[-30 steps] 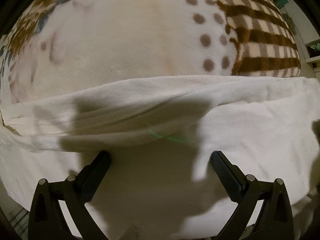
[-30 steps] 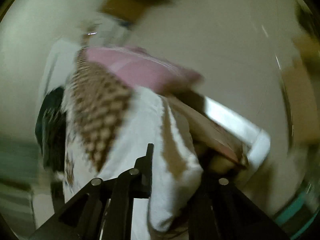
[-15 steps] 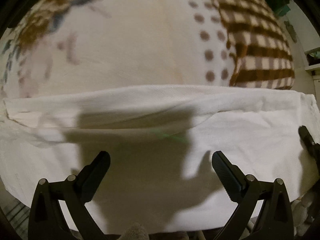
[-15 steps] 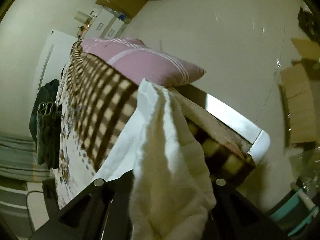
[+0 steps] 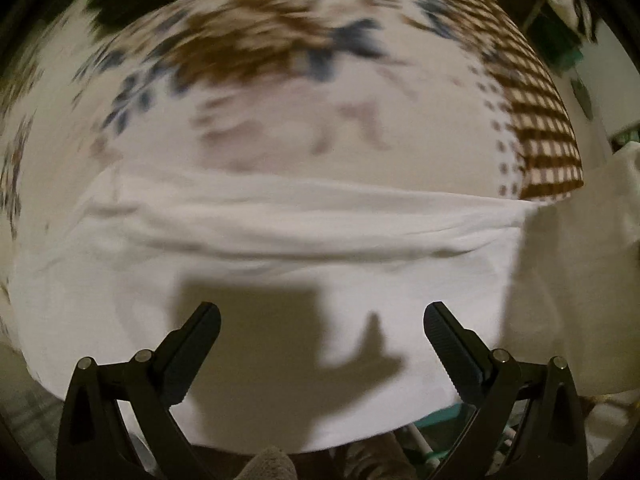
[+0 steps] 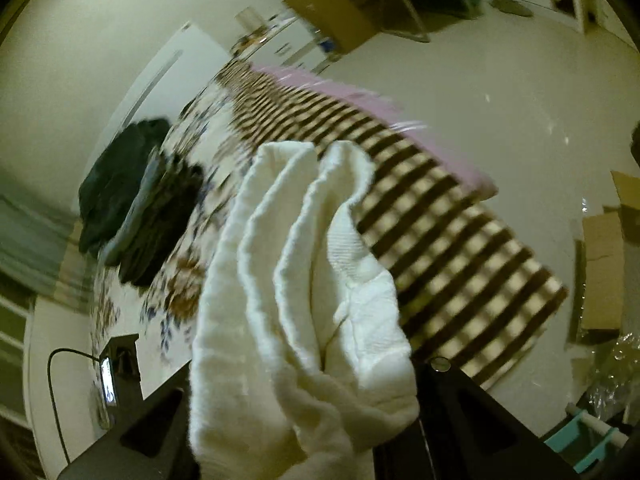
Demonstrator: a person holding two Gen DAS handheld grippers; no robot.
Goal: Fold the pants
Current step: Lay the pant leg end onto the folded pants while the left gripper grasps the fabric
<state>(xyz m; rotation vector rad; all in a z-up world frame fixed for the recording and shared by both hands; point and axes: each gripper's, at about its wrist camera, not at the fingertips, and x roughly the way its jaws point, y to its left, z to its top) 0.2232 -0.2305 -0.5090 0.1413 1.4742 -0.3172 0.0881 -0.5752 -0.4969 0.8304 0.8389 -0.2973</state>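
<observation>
bunched white pants [image 6: 304, 300] fill the right gripper's [image 6: 304, 420] forward view; dark clothes pile [image 6: 136, 200] crowds the blanket's far side.

Pants [image 5: 304, 256]: white, thick knit-looking fabric. From my left wrist cam they lie spread flat across the bed edge, one long horizontal fold ridge across the upper part. Right end is lifted; on my right cam it's a bunched, multi-layer wad [image 6: 304, 300] standing upward, off the surface.
</observation>
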